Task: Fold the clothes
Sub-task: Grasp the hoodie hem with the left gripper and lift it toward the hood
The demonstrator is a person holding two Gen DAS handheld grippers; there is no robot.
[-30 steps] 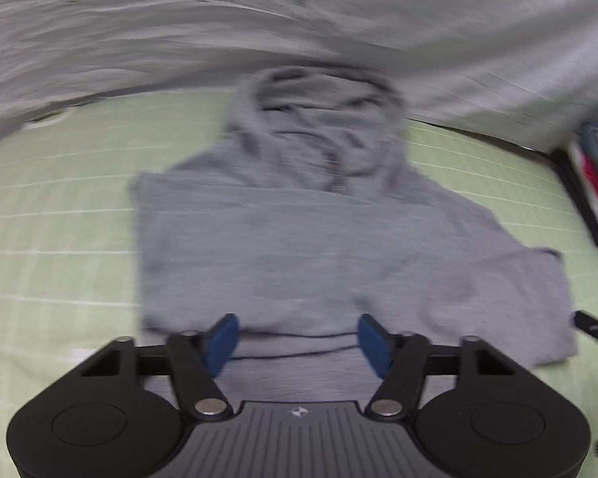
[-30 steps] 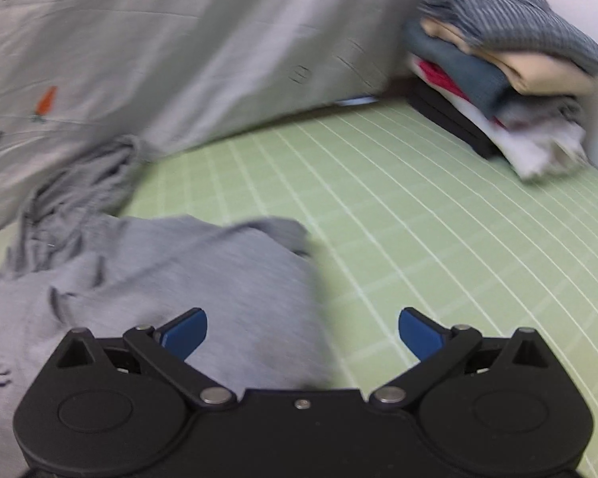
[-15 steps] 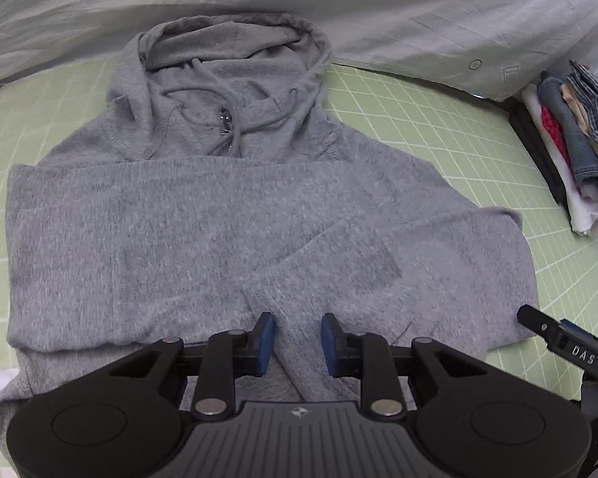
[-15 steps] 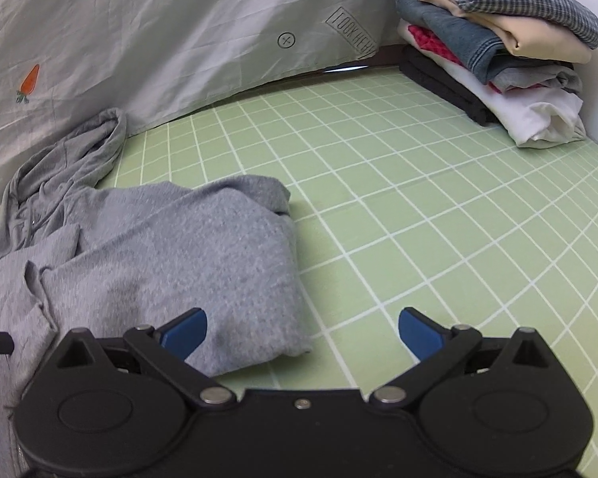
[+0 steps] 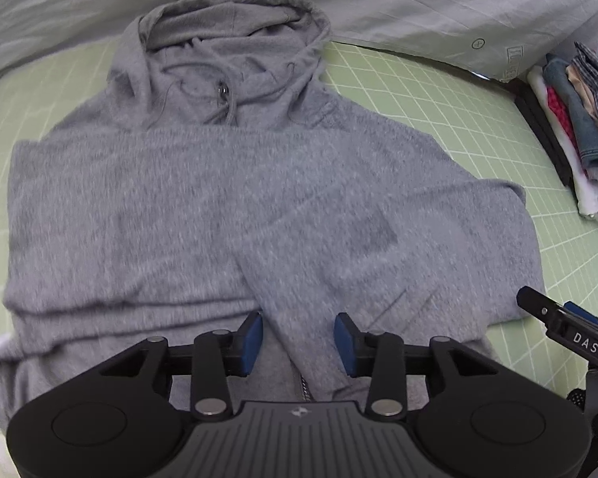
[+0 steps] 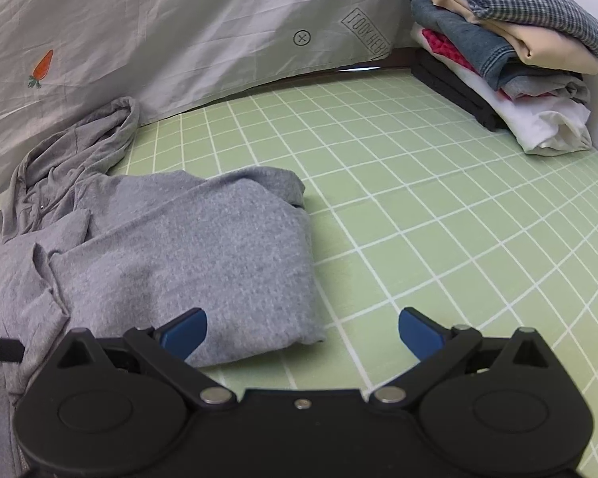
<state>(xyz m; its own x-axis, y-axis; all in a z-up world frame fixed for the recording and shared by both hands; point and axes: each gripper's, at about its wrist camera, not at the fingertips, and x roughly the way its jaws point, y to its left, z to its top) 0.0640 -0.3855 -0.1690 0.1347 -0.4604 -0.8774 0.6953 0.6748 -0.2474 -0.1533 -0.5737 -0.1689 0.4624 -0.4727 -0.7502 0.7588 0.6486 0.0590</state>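
A grey hoodie [image 5: 203, 199] lies flat on the green grid mat [image 5: 438, 91], hood at the far end, both sleeves folded across its body. My left gripper [image 5: 299, 336] is open over the hoodie's near hem, its blue pads either side of the folded right sleeve's cuff, holding nothing. In the right wrist view the hoodie [image 6: 187, 247] lies at the left, its folded right edge thick. My right gripper [image 6: 303, 328] is wide open and empty, just above the hoodie's near right corner and the mat [image 6: 438, 239].
A stack of folded clothes [image 6: 510, 47] stands at the mat's far right corner; it also shows in the left wrist view [image 5: 578, 127]. A grey bedsheet [image 6: 179, 32] with a carrot print hangs behind the mat. The right gripper's tip [image 5: 566, 326] shows at the right in the left wrist view.
My left gripper moved in over the hoodie, narrowed its jaws half a second ago, then opened them wider. The right gripper stayed wide open and settled near the hoodie's right corner.
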